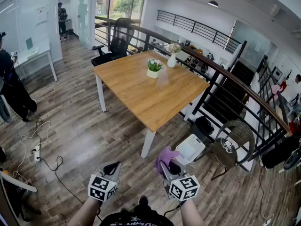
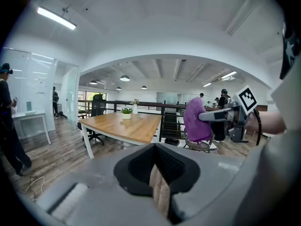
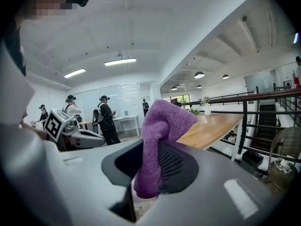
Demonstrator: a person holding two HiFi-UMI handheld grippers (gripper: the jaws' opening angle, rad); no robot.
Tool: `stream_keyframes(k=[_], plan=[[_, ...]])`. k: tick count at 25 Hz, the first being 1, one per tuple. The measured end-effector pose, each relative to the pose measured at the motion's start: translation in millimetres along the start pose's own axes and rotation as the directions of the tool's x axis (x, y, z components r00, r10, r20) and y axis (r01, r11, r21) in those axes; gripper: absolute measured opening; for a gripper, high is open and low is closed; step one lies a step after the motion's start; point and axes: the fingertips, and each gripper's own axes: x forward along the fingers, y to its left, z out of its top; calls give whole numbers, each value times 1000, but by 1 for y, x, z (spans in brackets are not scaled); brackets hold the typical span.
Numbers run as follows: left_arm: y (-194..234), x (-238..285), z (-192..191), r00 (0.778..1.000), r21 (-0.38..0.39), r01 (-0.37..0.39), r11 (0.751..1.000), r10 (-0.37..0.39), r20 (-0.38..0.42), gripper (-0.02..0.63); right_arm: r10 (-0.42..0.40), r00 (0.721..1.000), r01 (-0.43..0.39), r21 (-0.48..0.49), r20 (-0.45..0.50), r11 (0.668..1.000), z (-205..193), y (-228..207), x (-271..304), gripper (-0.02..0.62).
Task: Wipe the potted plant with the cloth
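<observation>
The potted plant (image 1: 153, 68), small, green and in a white pot, stands toward the far side of a wooden table (image 1: 146, 98), well ahead of both grippers. It also shows far off in the left gripper view (image 2: 126, 112) and the right gripper view (image 3: 194, 111). My right gripper (image 1: 165, 166) is shut on a purple cloth (image 3: 157, 140), which sticks up from between the jaws and hangs over them. The cloth (image 2: 196, 121) is seen from the side in the left gripper view. My left gripper (image 1: 112, 168) is shut with nothing in it, and its jaws meet (image 2: 160, 192).
A white vase of flowers (image 1: 172, 58) stands beside the plant. A black office chair (image 1: 115, 44) is at the table's far end. A railing (image 1: 225, 79) runs along the right, with a wicker chair (image 1: 233, 145) and a white basket (image 1: 190, 149) near it. Cables (image 1: 37, 154) lie at left.
</observation>
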Motion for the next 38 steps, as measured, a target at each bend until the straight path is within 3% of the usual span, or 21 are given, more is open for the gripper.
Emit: stream_keyframes(k=[15, 25, 32, 38], plan=[[17, -44, -32, 999, -59, -40, 997, 39, -8, 2, 25, 999, -25, -11, -46, 1000, -19, 44, 8, 82], [58, -82, -37, 996, -63, -94, 994, 94, -1, 2, 18, 1000, -18, -3, -25, 1000, -16, 65, 31, 84], [73, -71, -53, 994, -93, -107, 990, 104, -37, 2, 14, 1000, -13, 13, -20, 1000, -12, 44, 60, 86], [116, -32, -31, 988, -95, -153, 984, 150, -37, 2, 27, 1000, -26, 46, -13, 999, 3, 7, 117, 86]])
